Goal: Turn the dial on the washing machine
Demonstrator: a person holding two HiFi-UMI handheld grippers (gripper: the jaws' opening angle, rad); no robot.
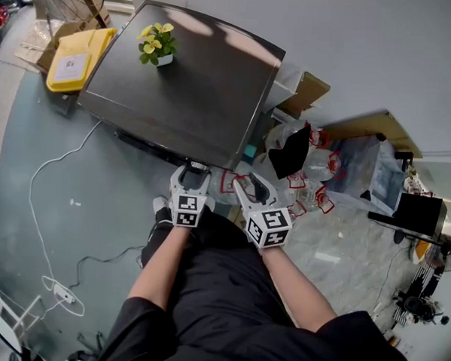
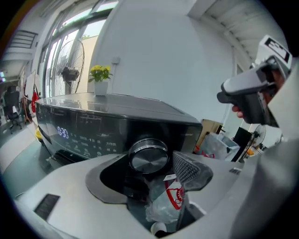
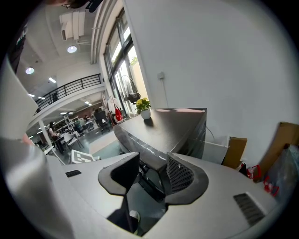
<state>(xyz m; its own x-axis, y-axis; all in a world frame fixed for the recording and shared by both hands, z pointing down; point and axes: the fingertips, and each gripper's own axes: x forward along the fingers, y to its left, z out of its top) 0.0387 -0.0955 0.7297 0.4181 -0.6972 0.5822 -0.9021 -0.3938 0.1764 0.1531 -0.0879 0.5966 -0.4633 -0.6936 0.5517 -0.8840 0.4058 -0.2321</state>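
The washing machine (image 1: 193, 84) is dark with a glossy flat top. Its round silver dial (image 2: 148, 156) sits on the lit front panel (image 2: 84, 135). My left gripper (image 1: 197, 169) is at the machine's front edge, open. In the left gripper view the left gripper (image 2: 148, 162) has the dial in the gap at its tips, and I see no contact with the meshed pad (image 2: 188, 168). My right gripper (image 1: 249, 182) hangs just right of it, open and empty. The right gripper view shows the right gripper (image 3: 152, 163) facing the machine's right corner (image 3: 187, 135).
A potted yellow flower (image 1: 157, 44) stands on the machine's top. Plastic bags with red print (image 1: 310, 180) and a cardboard box (image 1: 305, 93) crowd the floor to the right. A yellow box (image 1: 75, 59) lies to the left, and a white cable (image 1: 45, 174) trails across the floor.
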